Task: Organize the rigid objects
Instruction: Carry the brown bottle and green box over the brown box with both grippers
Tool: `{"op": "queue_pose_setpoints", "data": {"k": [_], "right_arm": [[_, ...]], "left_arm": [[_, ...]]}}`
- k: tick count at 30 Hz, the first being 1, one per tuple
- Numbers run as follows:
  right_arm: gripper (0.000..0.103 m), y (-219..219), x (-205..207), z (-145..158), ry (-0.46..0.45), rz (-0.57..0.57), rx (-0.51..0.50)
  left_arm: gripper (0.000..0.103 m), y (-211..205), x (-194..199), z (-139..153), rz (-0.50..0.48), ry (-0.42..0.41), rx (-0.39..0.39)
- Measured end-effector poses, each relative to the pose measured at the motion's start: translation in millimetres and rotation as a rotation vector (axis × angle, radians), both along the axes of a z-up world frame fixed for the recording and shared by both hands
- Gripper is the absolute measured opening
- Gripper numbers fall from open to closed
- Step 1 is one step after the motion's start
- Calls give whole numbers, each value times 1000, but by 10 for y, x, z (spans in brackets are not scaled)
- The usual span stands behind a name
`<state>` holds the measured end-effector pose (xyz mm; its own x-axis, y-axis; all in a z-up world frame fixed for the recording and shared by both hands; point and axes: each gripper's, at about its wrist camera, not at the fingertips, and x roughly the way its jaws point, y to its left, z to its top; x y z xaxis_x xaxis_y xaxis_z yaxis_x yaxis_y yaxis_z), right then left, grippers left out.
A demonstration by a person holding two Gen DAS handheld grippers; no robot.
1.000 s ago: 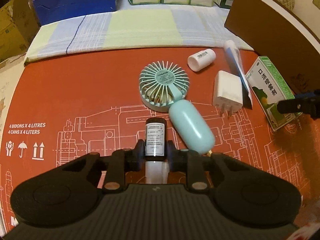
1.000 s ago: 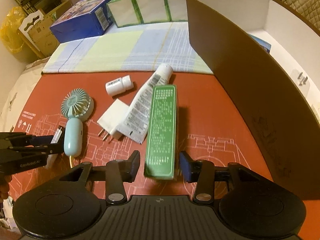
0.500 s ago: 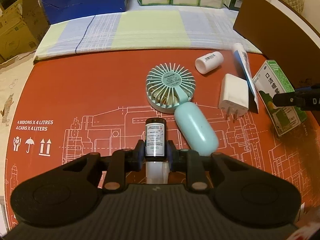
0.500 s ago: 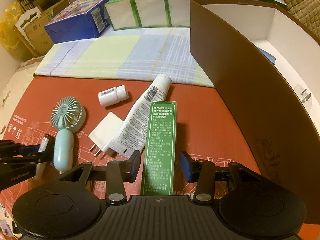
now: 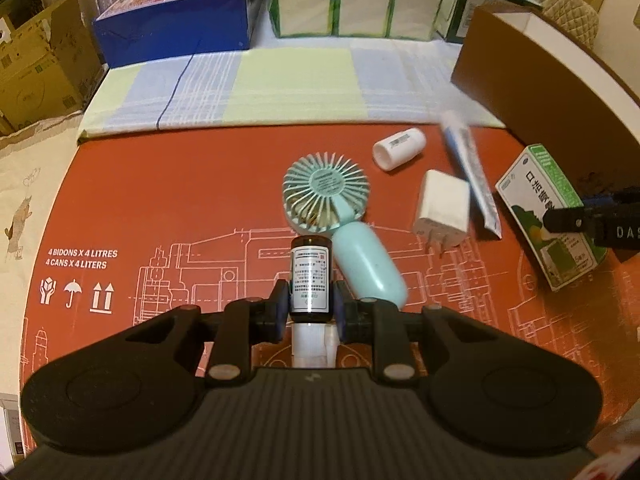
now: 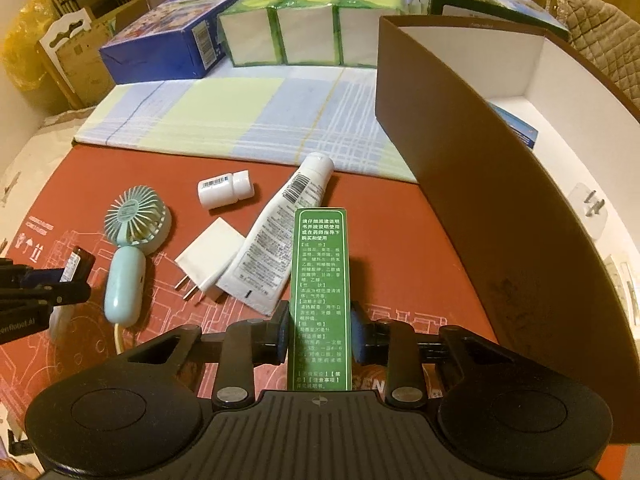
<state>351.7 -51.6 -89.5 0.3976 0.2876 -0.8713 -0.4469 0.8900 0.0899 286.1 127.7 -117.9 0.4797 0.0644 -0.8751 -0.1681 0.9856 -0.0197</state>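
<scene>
My left gripper (image 5: pixel 309 300) is shut on a small dark bottle (image 5: pixel 310 276) with a white label, held just above the red mat. My right gripper (image 6: pixel 319 330) is shut on a long green medicine box (image 6: pixel 321 280), both pads pressing its sides. That green box (image 5: pixel 548 216) also shows at the right of the left wrist view, with a right finger across it. On the mat lie a mint hand fan (image 5: pixel 340 216), a white charger plug (image 5: pixel 442 210), a white tube (image 6: pixel 280 240) and a small white bottle (image 5: pixel 398 148).
A big brown box (image 6: pixel 460 168) with a white inside stands open at the right. Behind the red mat (image 5: pixel 180 200) lies a checked cloth (image 5: pixel 260 88), then a blue carton (image 5: pixel 180 16) and green tissue packs (image 6: pixel 304 28). Cardboard boxes (image 5: pixel 36 68) stand at the far left.
The right jaws have shut on the green box, which now sits deeper between them and is lifted at its near end. The left gripper has risen slightly with the dark bottle.
</scene>
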Motion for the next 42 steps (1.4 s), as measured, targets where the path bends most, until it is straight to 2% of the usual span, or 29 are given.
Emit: {"op": "queue_pose_setpoints", "data": {"k": [12, 26, 33, 42], "right_arm": [[26, -225, -260, 285, -35, -18, 37], [26, -530, -424, 764, -110, -39, 87], [26, -726, -378, 1026, -170, -62, 104], [26, -1141, -89, 1237, -214, -128, 111]], "left_arm": [[19, -303, -23, 310, -68, -62, -13], [19, -957, 297, 641, -250, -124, -6], [19, -1361, 552, 912, -346, -195, -12], [19, -1870, 1004, 1121, -424, -247, -32]]}}
